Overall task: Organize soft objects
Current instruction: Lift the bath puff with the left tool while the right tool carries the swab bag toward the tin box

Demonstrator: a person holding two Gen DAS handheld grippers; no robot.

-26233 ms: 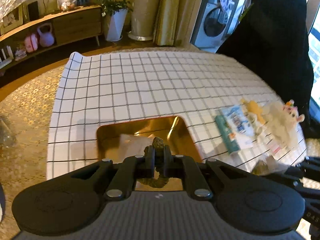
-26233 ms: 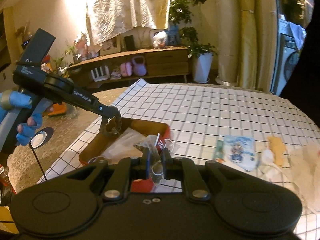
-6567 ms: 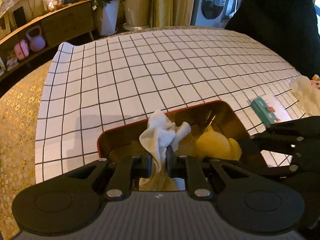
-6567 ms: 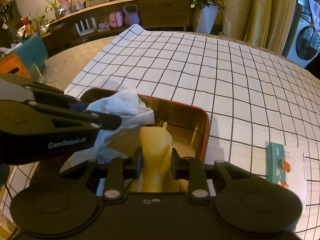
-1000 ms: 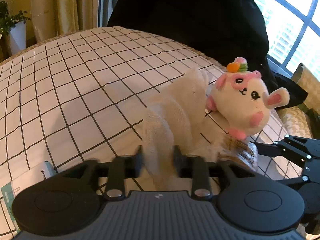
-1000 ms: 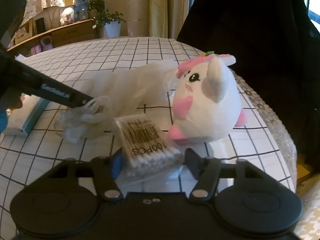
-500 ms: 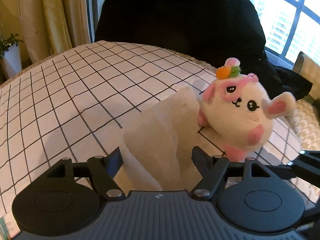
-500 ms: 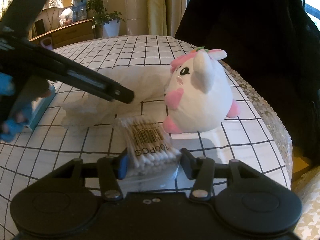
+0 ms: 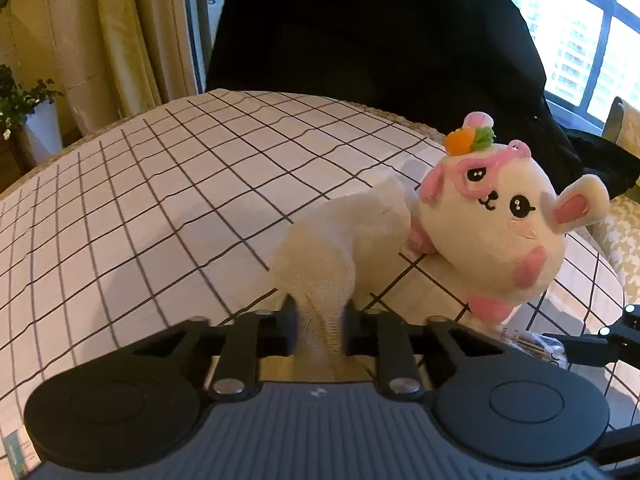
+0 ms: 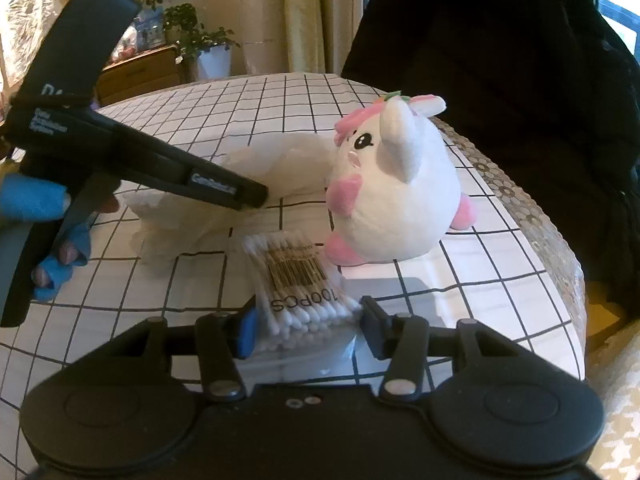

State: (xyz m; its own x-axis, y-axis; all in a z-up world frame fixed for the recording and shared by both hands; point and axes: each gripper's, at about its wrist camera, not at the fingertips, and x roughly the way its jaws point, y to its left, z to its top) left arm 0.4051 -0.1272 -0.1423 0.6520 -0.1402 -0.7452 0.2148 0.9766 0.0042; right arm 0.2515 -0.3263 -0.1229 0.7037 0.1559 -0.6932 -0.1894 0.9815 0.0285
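Your left gripper (image 9: pixel 319 322) is closing on the white gauze cloth (image 9: pixel 344 236) to lift it, while your right gripper (image 10: pixel 306 330) straddles the cotton-swab pack (image 10: pixel 298 280), jaws half-open.

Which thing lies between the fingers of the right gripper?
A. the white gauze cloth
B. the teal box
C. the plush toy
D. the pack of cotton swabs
D: in the right wrist view the pack of cotton swabs sits between the fingers of the right gripper, while the plush toy stands farther off on the checked cloth.
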